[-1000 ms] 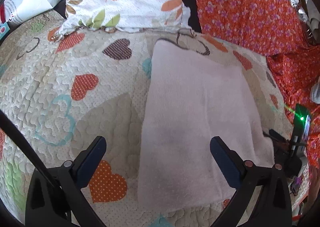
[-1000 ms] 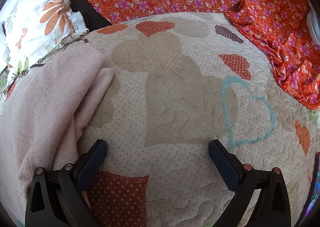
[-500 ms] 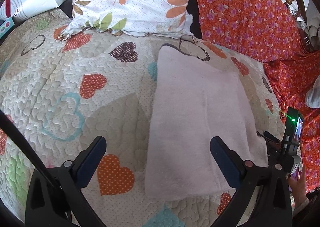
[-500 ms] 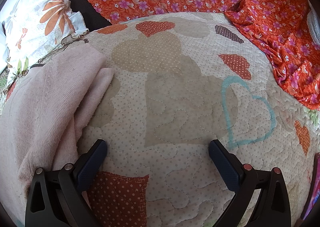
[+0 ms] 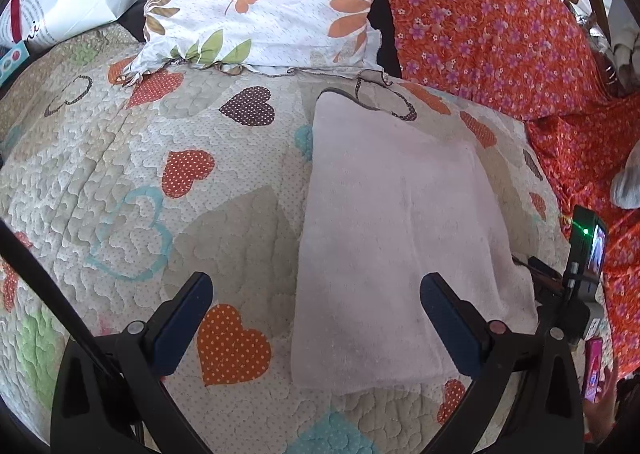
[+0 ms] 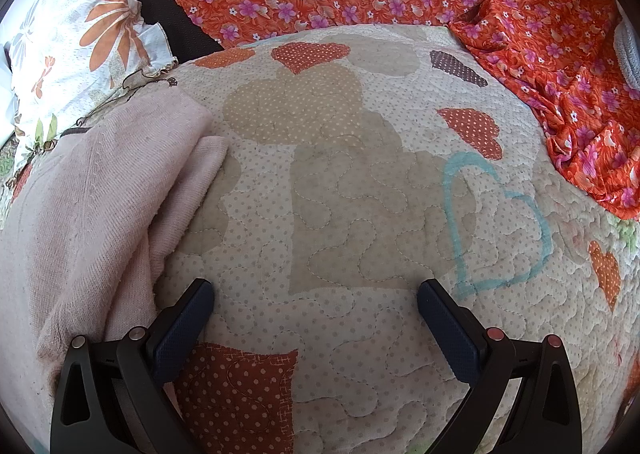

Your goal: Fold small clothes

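Both hand-held grippers are empty right now, fingers spread wide. The left hand-held gripper (image 5: 316, 302) has backed up and away over the last second, so more of the quilt (image 5: 120, 174) shows under it, and its right finger hangs over the near end of the pink cloth (image 5: 396, 222). The right hand-held gripper (image 6: 316, 310) hasn't budged; it sits low over bare quilt with the cloth (image 6: 92, 194) just beside its left finger. The cloth lies flat on the bed as a tidy long rectangle, though from the right side you can see a layer peeking out along its edge. Past it there's a floral pillow (image 5: 260, 2) and an orange flowered fabric (image 5: 500, 38). Pulling back open like that looks to me like a fold was just laid down, probably with another fold left to go.
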